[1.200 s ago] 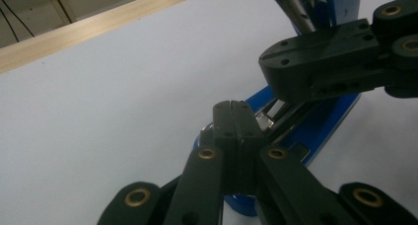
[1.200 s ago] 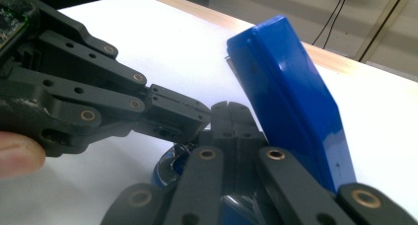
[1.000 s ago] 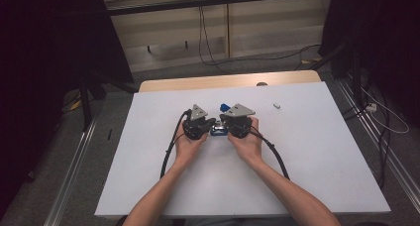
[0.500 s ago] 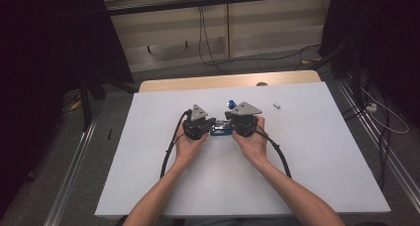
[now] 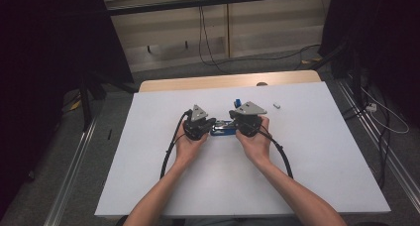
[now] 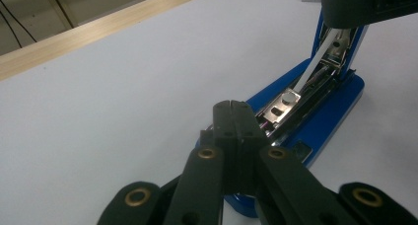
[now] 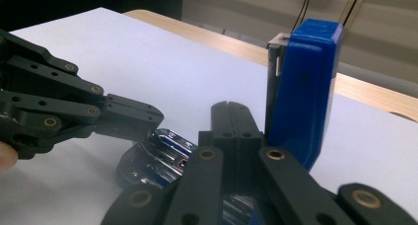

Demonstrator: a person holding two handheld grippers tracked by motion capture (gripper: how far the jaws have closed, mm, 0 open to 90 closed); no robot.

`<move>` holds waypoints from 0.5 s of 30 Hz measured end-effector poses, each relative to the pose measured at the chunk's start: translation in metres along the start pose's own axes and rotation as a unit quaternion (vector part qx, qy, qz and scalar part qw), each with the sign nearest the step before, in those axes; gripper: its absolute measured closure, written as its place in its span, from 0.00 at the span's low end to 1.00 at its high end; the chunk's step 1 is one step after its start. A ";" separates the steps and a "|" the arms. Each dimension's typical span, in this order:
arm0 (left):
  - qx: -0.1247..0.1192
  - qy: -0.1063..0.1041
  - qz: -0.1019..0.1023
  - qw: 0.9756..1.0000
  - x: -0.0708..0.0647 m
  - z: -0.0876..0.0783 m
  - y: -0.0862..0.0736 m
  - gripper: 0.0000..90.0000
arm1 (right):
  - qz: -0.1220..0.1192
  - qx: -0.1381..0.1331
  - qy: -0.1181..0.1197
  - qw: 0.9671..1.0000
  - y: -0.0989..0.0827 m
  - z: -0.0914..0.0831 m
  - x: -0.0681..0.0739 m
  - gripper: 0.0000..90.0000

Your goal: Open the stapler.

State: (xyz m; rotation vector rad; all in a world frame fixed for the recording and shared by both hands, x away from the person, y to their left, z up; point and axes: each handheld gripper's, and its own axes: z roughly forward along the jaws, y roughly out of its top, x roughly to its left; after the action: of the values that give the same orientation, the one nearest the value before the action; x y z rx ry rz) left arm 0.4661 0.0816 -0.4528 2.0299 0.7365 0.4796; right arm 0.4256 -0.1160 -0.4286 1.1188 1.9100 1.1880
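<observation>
Nearest the person, on the white worktop (image 5: 307, 151), both forearms reach forward to a blue plastic-and-metal stapler (image 5: 223, 130) lying open near the middle, between the two hands. At its one end the left gripper (image 5: 210, 124) presses down with jaws clenched together, empty, while the right gripper (image 5: 233, 123), likewise clenched with nothing between its jaws, sits beside the raised blue lid (image 7: 303, 87). Farther off, a small white block (image 5: 277, 106) lies apart.
</observation>
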 end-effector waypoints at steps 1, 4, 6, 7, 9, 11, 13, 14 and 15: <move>0.000 0.000 0.000 1.000 0.000 0.000 0.000 1.00 | 0.001 0.001 0.001 1.000 0.000 0.000 0.000 1.00; -0.001 -0.003 0.000 1.000 0.001 0.000 0.000 1.00 | 0.005 0.003 0.001 1.000 0.000 0.000 0.000 1.00; 0.000 -0.003 0.001 1.000 0.001 0.000 0.000 1.00 | 0.009 0.003 0.000 1.000 0.000 -0.001 0.000 1.00; -0.002 -0.005 0.001 1.000 0.001 0.000 0.000 1.00 | 0.010 0.003 -0.002 1.000 0.000 -0.001 0.000 1.00; -0.001 -0.006 0.002 1.000 0.002 0.000 0.000 1.00 | 0.011 0.002 0.000 1.000 0.001 -0.001 0.000 1.00; -0.002 -0.006 0.001 1.000 0.001 0.000 0.000 1.00 | 0.013 0.003 -0.003 1.000 0.000 -0.002 -0.003 1.00; -0.002 -0.005 0.001 1.000 0.001 0.000 0.000 1.00 | 0.018 0.003 -0.004 1.000 0.000 -0.004 -0.005 1.00; -0.002 -0.006 0.003 1.000 0.002 0.000 -0.001 1.00 | 0.019 0.001 -0.004 1.000 0.000 -0.004 -0.007 1.00; -0.002 -0.006 0.003 1.000 0.002 0.000 -0.001 1.00 | 0.020 0.000 -0.003 1.000 0.000 -0.005 -0.008 1.00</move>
State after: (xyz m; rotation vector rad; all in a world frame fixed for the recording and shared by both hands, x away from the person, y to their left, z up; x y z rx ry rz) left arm 0.4673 0.0833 -0.4533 2.0298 0.7210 0.4714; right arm 0.4250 -0.1253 -0.4264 1.1647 1.8919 1.2055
